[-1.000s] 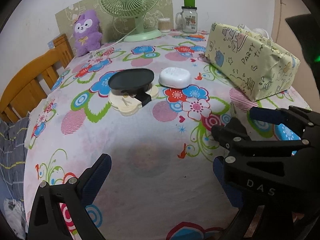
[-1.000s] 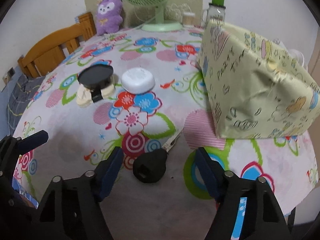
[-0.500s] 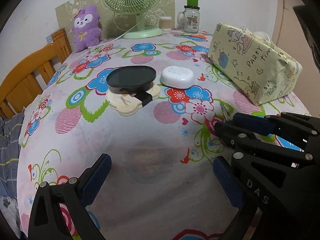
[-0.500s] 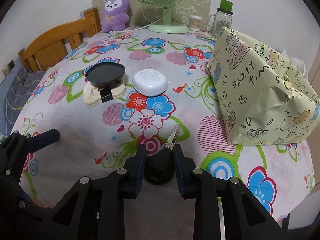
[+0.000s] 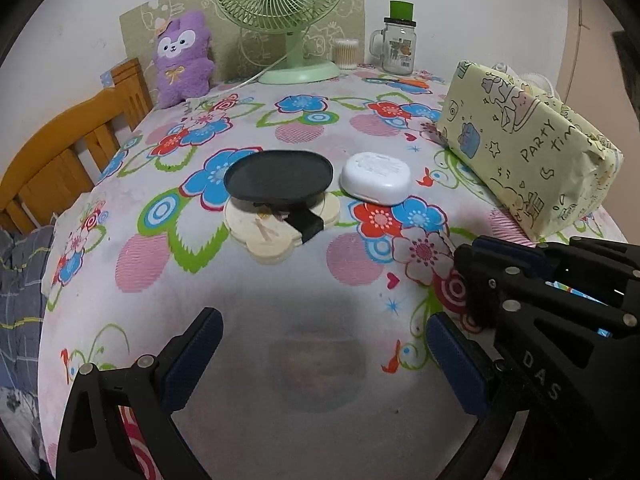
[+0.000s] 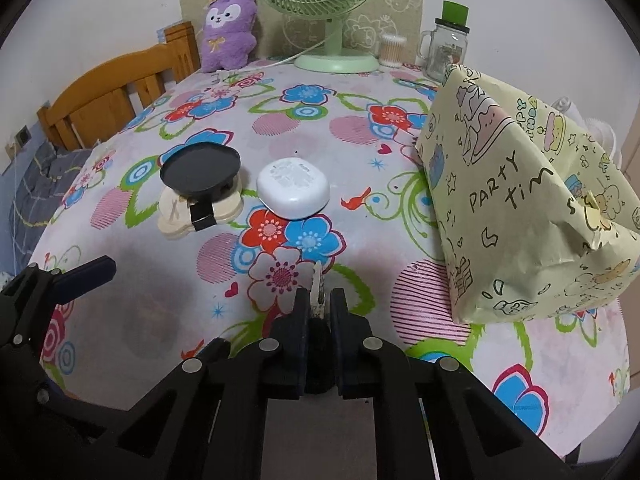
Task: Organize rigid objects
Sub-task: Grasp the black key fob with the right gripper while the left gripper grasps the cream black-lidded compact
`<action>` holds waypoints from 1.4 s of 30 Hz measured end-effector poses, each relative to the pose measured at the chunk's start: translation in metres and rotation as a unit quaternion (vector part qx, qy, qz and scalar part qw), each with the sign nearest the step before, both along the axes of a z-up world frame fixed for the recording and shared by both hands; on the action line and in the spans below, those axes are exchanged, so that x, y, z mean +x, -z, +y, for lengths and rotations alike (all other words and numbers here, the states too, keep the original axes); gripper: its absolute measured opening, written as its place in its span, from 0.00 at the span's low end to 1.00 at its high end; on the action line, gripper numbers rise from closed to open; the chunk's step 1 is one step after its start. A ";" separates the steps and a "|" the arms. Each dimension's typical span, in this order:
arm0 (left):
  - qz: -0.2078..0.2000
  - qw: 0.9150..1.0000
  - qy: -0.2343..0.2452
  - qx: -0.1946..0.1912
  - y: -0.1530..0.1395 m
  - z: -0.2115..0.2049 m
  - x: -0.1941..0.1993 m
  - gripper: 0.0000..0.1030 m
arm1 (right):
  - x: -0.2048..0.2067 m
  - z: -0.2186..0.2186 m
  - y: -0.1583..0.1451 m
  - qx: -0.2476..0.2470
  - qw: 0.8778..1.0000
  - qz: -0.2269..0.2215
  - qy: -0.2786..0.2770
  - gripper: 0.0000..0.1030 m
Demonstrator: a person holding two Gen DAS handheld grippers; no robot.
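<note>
My right gripper (image 6: 319, 306) is shut on a key with a black head (image 6: 318, 292); its metal blade sticks out forward above the flowered tablecloth near the table's front edge. The right gripper also shows at the right of the left wrist view (image 5: 532, 276). My left gripper (image 5: 320, 344) is open and empty over the front of the table. A black round lid (image 5: 279, 176) rests on a cream flower-shaped piece (image 5: 268, 228) mid-table, also in the right wrist view (image 6: 200, 170). A white rounded case (image 5: 376, 177) lies beside it (image 6: 294, 187).
A large yellow wrapped box (image 6: 528, 208) lies at the right. A green fan (image 5: 298, 20), purple plush (image 5: 182, 58), glass mug jar (image 5: 396, 46) and cotton swab pot (image 5: 346, 53) stand at the back. A wooden chair (image 5: 68, 148) is at the left.
My right gripper has closed on the black-headed key, which lay between its open jaws a second ago, and now holds it above the cloth. The left gripper has stayed open.
</note>
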State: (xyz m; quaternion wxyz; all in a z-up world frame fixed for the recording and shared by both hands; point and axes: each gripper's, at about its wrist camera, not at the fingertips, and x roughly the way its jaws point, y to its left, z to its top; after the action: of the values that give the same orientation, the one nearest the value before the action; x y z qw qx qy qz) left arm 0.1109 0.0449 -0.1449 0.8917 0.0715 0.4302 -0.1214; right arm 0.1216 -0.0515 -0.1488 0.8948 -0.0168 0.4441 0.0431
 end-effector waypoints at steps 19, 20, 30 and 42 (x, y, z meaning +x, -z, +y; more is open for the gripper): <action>0.010 1.000 -0.018 0.022 0.003 0.007 0.063 1.00 | 0.034 -0.017 -0.008 0.033 0.999 0.002 0.041 0.33; 0.011 1.000 -0.014 0.022 0.003 0.007 0.065 1.00 | 0.035 -0.018 -0.008 0.035 0.998 0.003 0.042 0.33; 0.017 1.000 0.022 0.003 0.005 0.009 0.083 0.98 | 0.048 -0.018 -0.009 0.046 0.998 0.011 0.044 0.37; 0.014 1.000 0.020 0.017 -0.001 0.010 0.065 0.82 | 0.045 -0.011 -0.010 0.051 0.998 0.022 0.030 0.56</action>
State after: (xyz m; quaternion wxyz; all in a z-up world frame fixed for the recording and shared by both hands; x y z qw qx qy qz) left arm 0.1756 0.0545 -0.1437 0.8817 0.0935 0.4431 -0.1325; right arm 0.1671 -0.0625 -0.1387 0.8854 0.0431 0.4611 0.0397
